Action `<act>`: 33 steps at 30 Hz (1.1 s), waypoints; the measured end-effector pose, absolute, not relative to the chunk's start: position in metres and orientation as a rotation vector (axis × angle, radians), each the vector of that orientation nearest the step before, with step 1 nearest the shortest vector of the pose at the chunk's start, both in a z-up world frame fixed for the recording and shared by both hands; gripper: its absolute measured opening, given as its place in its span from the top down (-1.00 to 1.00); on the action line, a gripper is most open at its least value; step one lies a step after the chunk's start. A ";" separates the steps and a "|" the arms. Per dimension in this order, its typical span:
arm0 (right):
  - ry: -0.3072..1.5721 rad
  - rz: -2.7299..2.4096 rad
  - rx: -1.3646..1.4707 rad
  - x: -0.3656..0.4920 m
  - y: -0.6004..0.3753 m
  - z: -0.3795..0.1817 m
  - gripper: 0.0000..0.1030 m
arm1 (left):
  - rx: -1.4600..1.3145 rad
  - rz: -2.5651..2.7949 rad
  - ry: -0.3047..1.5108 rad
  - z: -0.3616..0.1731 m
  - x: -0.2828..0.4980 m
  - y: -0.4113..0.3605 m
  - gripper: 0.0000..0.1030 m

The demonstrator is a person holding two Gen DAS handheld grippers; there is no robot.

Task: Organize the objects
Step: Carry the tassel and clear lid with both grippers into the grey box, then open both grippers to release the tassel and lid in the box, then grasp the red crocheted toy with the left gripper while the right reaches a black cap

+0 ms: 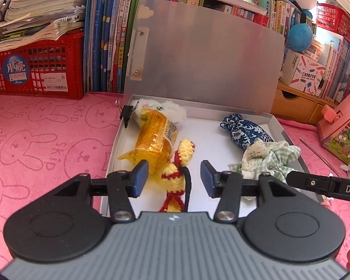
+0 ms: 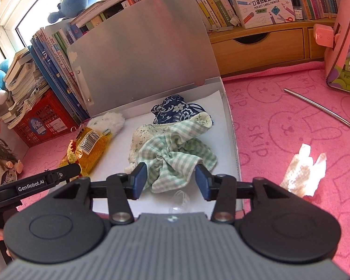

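A shallow grey box (image 1: 289, 140) lies on the pink cloth with its lid (image 1: 205, 58) standing up. Inside are a yellow plastic container (image 1: 155, 140), a white plush (image 1: 172, 109), a blue floral pouch (image 1: 242, 133) and a green checked cloth (image 1: 268, 158). My left gripper (image 1: 174, 178) is open over the box's near left. A yellow and red crochet doll (image 1: 177, 170) lies between its fingers, untouched by the pads. My right gripper (image 2: 171, 179) is open around the near end of the checked cloth (image 2: 175, 149), which rests on the box floor in front of the pouch (image 2: 177, 109).
A red basket (image 1: 35, 70) with stacked papers and a row of books stand behind the box. To the right lie a metal rod (image 2: 322, 109) and a crumpled wrapper (image 2: 303, 172). A pink toy box (image 2: 345, 46) and wooden drawers (image 2: 256, 49) stand at the back right.
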State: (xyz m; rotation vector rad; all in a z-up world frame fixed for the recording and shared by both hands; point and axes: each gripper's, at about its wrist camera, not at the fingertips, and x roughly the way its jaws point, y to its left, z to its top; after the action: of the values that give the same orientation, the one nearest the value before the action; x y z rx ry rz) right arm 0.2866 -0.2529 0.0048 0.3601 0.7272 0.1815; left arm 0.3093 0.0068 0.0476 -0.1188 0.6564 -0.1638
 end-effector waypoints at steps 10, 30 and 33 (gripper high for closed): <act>0.668 0.233 0.303 0.260 -0.249 0.027 -0.48 | -0.056 -0.253 0.564 0.071 0.272 0.001 -0.59; 0.616 0.352 0.117 0.172 -0.241 0.031 -0.69 | 0.002 -0.305 0.558 0.052 0.176 0.040 -0.62; 0.610 0.354 0.097 0.160 -0.241 0.029 -0.71 | 0.000 -0.300 0.549 0.047 0.167 0.046 -0.62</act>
State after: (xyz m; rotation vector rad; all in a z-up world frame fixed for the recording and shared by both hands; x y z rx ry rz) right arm 0.1601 -0.2409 0.0291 0.0975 0.6095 0.3537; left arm 0.1669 0.0460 0.0465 0.0000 0.5487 -0.3002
